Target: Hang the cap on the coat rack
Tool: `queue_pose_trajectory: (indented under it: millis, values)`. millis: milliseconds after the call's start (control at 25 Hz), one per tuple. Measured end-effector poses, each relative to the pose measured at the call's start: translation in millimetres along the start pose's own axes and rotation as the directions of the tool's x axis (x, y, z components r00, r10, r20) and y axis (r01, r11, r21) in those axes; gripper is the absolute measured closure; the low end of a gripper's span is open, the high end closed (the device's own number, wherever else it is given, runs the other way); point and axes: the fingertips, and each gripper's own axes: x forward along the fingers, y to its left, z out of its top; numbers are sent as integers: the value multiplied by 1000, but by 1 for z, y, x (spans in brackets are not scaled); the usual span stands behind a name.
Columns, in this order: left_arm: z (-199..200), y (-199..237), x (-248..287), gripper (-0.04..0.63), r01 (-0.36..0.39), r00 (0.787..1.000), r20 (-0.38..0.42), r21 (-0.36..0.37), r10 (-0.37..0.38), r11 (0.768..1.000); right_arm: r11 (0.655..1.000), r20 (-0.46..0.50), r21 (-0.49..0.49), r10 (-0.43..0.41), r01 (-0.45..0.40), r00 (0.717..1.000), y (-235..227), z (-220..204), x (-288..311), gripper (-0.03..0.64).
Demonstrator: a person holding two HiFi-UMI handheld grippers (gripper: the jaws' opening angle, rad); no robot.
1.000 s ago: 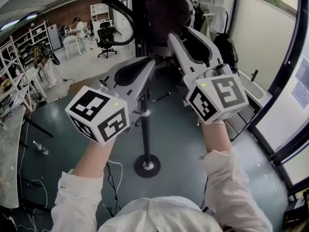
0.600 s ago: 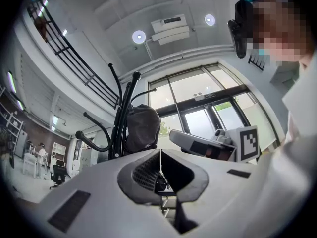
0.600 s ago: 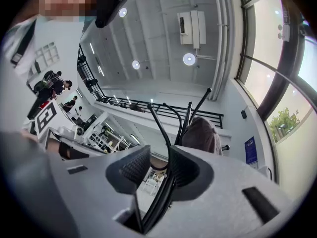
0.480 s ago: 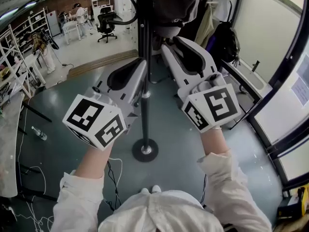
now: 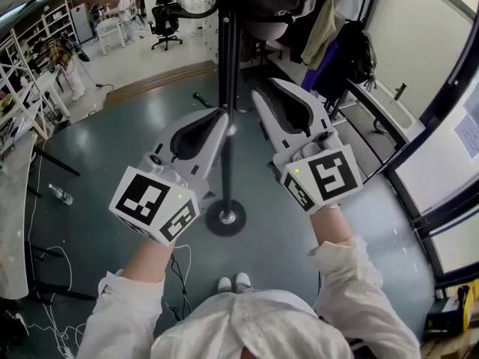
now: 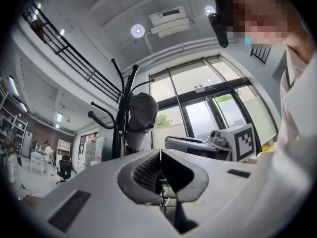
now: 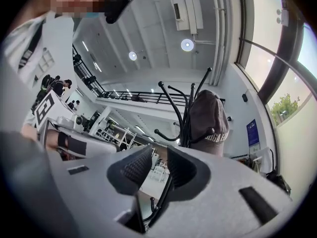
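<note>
The cap (image 7: 208, 118) hangs near the top of the coat rack (image 5: 229, 51) — so the 2 tongs sit below it, empty: left tongs (image 6: 159, 161) pressed together, right tongs (image 7: 159, 163) spread — just narrowing, nothing between.

Grey-green floor (image 5: 112, 140) with the round coat rack base (image 5: 225, 218), loose cables (image 5: 178, 271) and a bottle (image 5: 60, 194).
</note>
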Motion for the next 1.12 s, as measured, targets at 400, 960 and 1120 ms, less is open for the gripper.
queue_pose_trajectory:
  millis: [400, 960, 1120]
  values:
    - [-54, -6, -13, 578, -32, 997, -71, -29, 30, 999, 998, -48, 48, -44, 46, 998, 17, -48, -37, 561]
    - [-100, -33, -17, 578, -11, 994, -106, -123, -3, 992, 989, -126, 143, -23, 41, 992, 46, -88, -75, 591]
    - [-112, -41, -16, 578, -6, 993, -114, -176, -14, 984, 985, -141, 169, -11, 35, 990, 48, -96, -79, 601]
